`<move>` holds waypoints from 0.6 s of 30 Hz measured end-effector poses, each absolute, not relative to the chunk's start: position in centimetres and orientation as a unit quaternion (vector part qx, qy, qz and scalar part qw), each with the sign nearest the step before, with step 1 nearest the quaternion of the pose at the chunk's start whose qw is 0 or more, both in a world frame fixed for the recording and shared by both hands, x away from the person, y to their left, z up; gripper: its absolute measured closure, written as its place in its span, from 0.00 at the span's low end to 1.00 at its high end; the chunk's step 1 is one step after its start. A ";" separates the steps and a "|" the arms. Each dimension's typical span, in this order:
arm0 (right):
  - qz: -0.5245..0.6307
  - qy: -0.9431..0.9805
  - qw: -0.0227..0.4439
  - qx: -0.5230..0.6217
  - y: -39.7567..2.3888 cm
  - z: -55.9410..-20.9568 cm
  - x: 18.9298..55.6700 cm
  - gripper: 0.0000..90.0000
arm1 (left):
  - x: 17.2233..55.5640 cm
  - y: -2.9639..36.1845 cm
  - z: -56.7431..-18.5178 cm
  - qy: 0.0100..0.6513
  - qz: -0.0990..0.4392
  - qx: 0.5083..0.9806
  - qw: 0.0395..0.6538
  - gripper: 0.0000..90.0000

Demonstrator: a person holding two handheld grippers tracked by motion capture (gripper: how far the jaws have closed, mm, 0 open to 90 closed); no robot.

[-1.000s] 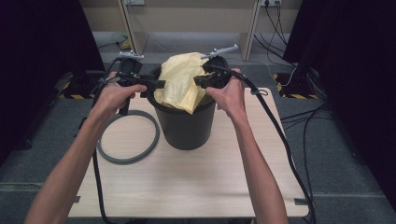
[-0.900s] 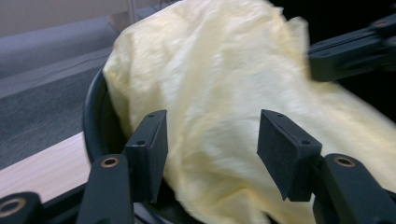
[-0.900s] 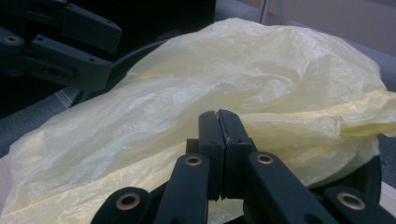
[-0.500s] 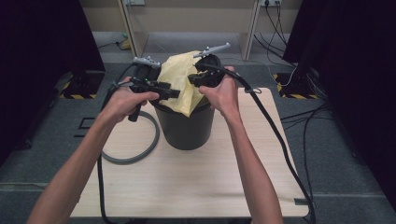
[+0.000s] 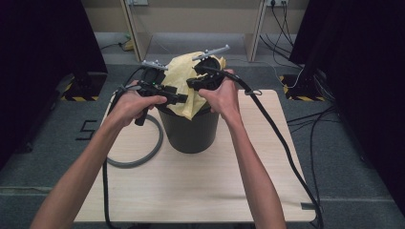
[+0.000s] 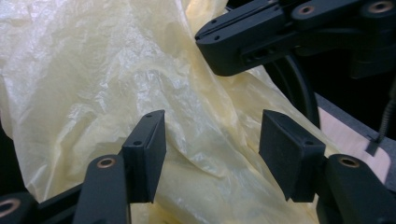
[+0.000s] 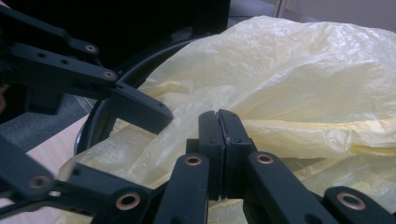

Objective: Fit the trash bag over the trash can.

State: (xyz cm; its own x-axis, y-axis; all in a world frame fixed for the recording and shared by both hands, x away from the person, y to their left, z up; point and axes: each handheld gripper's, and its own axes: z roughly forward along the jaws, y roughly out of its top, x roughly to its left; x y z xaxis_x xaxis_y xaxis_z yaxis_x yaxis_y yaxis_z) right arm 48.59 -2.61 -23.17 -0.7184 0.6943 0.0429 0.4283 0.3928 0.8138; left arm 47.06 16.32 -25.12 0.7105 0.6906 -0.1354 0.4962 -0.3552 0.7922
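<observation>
A black bucket (image 5: 191,133) stands mid-table with a crumpled yellow plastic bag (image 5: 184,78) bulging out of its top. My right gripper (image 5: 193,85) is shut on a fold of the bag (image 7: 299,93) above the rim, its jaws pressed together (image 7: 217,123). My left gripper (image 5: 184,99) reaches in from the left, just below the right one. Its jaws (image 6: 212,144) have just been opening. A ridge of the bag (image 6: 201,116) runs between them without the pads pressing it. The right gripper's fingers (image 6: 243,51) hang close above.
A grey ring (image 5: 138,152) lies on the wooden table (image 5: 200,191) left of the bucket. Black cables trail from both grippers across the table. Dark curtains flank the table, and cables and a frame stand on the floor behind.
My left gripper has moved right, from beside the bucket's left rim in over the bag, close under the right gripper. The right hand has hardly shifted.
</observation>
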 end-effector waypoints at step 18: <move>0.462 0.800 0.163 0.345 -4.1 -21.6 48.0 0.67 | 46.8 17.8 -24.3 0.342 0.149 0.809 0.454 1.00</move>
State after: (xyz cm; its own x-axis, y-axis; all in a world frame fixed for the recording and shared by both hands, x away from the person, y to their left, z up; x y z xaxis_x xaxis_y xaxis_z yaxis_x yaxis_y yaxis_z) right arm 47.97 -4.14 -21.61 -0.7087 0.7031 0.0582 0.4019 0.3345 0.8524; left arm 46.79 17.84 -24.31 0.7216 0.6889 -0.0686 0.4175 -0.3541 0.8368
